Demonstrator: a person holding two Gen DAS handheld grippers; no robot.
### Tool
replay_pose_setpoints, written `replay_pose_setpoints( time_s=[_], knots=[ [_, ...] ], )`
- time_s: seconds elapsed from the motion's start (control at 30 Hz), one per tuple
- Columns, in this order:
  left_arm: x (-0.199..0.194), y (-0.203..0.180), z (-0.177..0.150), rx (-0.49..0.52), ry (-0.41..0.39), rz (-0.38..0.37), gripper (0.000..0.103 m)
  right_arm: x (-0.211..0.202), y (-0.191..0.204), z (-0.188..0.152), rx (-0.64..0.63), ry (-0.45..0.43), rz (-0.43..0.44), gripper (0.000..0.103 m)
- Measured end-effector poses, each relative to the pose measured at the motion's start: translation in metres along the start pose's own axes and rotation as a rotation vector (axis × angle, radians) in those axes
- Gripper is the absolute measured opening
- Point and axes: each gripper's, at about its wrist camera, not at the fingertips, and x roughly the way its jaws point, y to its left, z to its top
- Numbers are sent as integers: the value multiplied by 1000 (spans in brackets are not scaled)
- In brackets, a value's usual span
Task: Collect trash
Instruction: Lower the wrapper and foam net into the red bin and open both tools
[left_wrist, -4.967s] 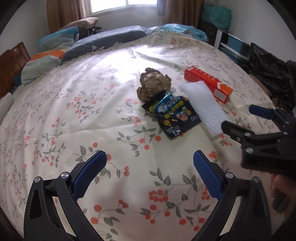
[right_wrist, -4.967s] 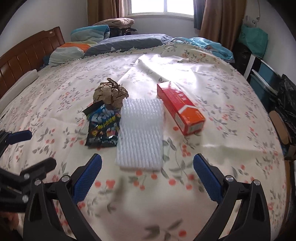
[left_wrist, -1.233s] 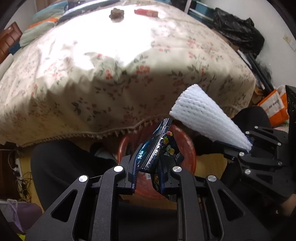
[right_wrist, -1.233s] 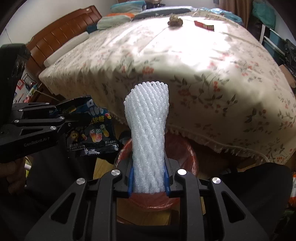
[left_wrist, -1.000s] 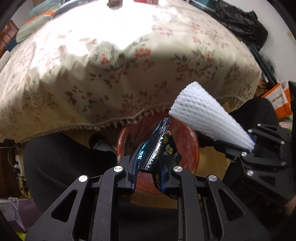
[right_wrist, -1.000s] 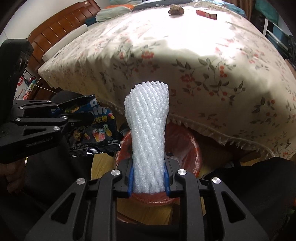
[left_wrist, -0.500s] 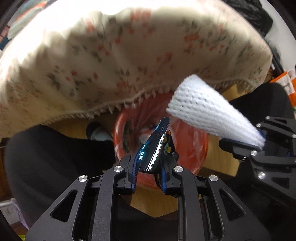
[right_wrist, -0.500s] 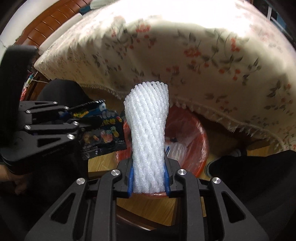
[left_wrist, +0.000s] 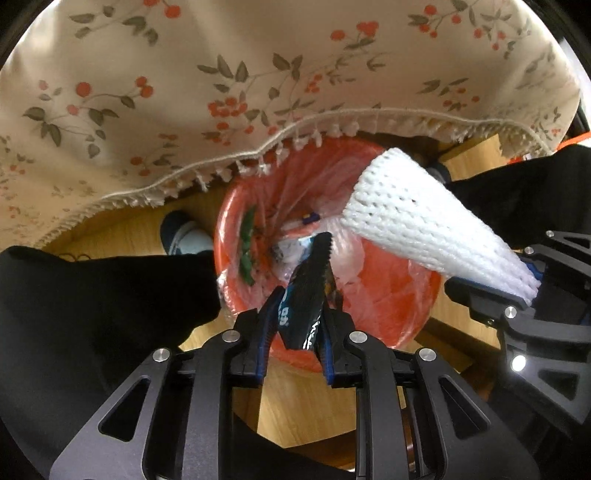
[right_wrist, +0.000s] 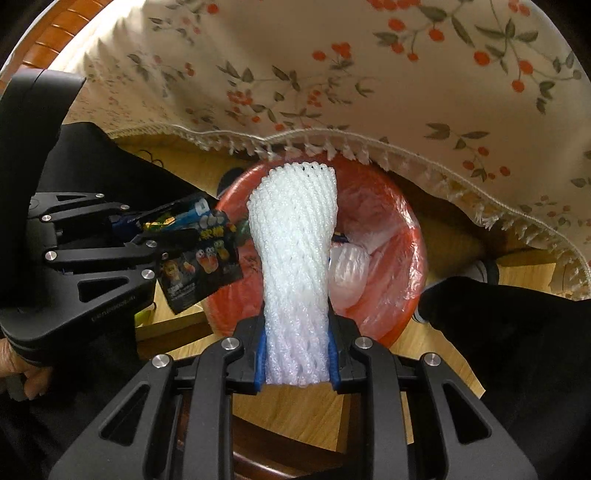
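My left gripper (left_wrist: 295, 332) is shut on a black and blue snack packet (left_wrist: 306, 291) and holds it over the red trash bin (left_wrist: 406, 306). My right gripper (right_wrist: 297, 354) is shut on a white foam net sleeve (right_wrist: 295, 258) that stands up over the same bin (right_wrist: 406, 288). In the left wrist view the foam sleeve (left_wrist: 424, 225) reaches in from the right above the bin. In the right wrist view the packet (right_wrist: 199, 262) hangs at the bin's left rim. The bin has a clear liner with some plastic scraps inside.
The fringed edge of the floral bedspread (left_wrist: 258, 92) hangs just above the bin's far side. The person's black-trousered legs (left_wrist: 92, 302) and shoes (left_wrist: 184, 236) flank the bin on a wooden floor (right_wrist: 288, 417).
Both grippers have tilted down and moved closer over the bin, still holding their items. The bed top has left the view; the bin now fills the middle.
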Motion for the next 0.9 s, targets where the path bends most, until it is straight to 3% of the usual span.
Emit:
replay_pose_setpoints(
  time_s=[0.27,0.43,0.57,0.8,0.9],
  knots=[
    [5,1,2,-6,14,0,44,12,-7,4,13,34,-1,24],
    [-3,6,2,-31,-14,2,50,34,-13,12,9,82,-19,24],
    [-9,13,2,-63,-38,4,62,52,-14,16,-7,129,-17,24],
    [-13,17,3,-76,-51,6,63,56,-10,18,-31,134,-14,27],
    [-15,17,3,-77,-61,13,69,57,-14,18,-23,135,-10,32]
  ],
)
